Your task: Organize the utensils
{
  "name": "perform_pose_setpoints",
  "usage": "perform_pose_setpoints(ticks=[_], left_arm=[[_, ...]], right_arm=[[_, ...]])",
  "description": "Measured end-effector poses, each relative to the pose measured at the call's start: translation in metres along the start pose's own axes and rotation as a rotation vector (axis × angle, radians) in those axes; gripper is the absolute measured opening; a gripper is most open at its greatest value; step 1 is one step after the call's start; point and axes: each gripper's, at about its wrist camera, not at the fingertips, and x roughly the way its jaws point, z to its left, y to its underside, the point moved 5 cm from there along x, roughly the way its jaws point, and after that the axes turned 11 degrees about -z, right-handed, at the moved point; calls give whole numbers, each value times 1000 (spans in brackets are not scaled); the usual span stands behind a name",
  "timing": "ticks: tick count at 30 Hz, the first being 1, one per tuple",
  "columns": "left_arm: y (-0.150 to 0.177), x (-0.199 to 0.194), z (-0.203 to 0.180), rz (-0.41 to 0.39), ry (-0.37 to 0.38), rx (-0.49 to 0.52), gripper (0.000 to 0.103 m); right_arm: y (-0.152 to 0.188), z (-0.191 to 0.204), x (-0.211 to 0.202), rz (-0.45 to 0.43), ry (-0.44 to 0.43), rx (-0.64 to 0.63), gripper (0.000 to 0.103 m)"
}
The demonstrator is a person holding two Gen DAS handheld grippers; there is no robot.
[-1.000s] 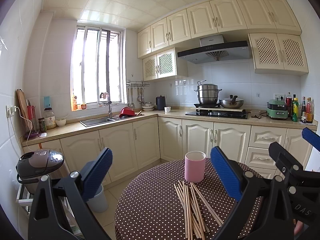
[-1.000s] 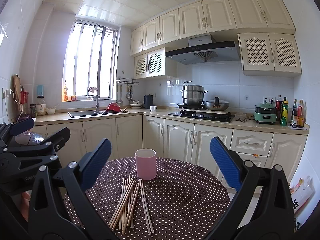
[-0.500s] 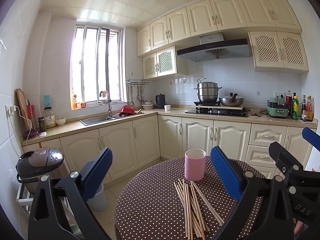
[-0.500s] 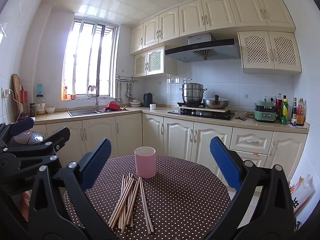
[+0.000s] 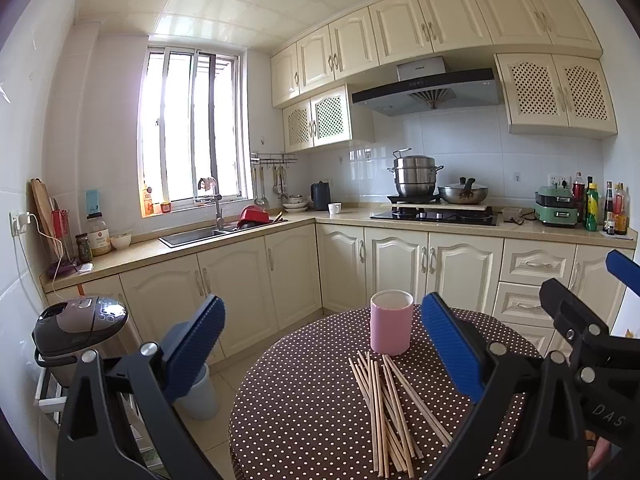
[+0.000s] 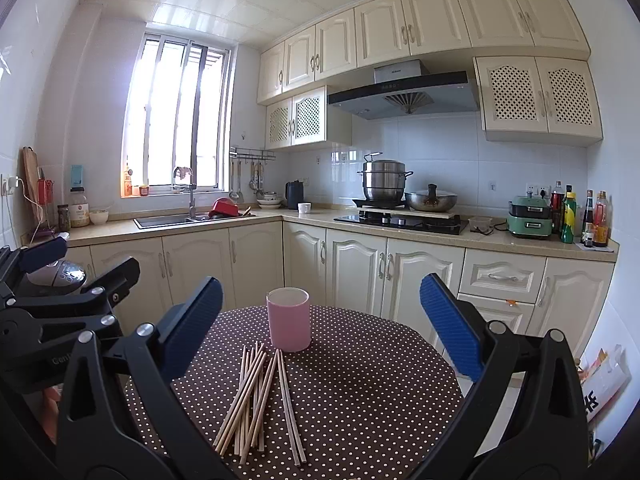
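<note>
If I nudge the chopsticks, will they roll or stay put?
The chopsticks look thin, round and loosely crossed, so they would probably roll and scatter. The tablecloth may damp that somewhat. Their light, stiff look suggests one would lift easily.

open tabletop [image 6: 380, 380] around chopsticks [image 6: 256, 396], pink cup [image 6: 289, 318] just behind

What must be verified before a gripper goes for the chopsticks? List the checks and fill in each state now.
1. Left gripper open, nothing between its blue pads: ok.
2. Right gripper open and empty: ok.
3. Pink cylindrical cup upright on the round brown polka-dot table, mouth up: ok.
4. Cup empty inside: cannot tell, the interior is hidden from both views.
5. Pale wooden chopsticks tidy and parallel: not ok, they lie loose and crossed in a pile in front of the cup.
6. Table around the pile free of other objects: ok.
</note>
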Motion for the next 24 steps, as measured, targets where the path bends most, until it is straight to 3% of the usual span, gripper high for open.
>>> perform_pose_setpoints(ticks=[9,19,24], left_arm=[[23,23,-1,56,41,-26,97],[73,74,-2,204,102,-48,97],[114,107,4,344,87,-21,97]], right_arm=[[18,1,17,49,6,-9,97],[66,8,52,189,-9,-18,97],[97,8,81,308,-50,9,97]])
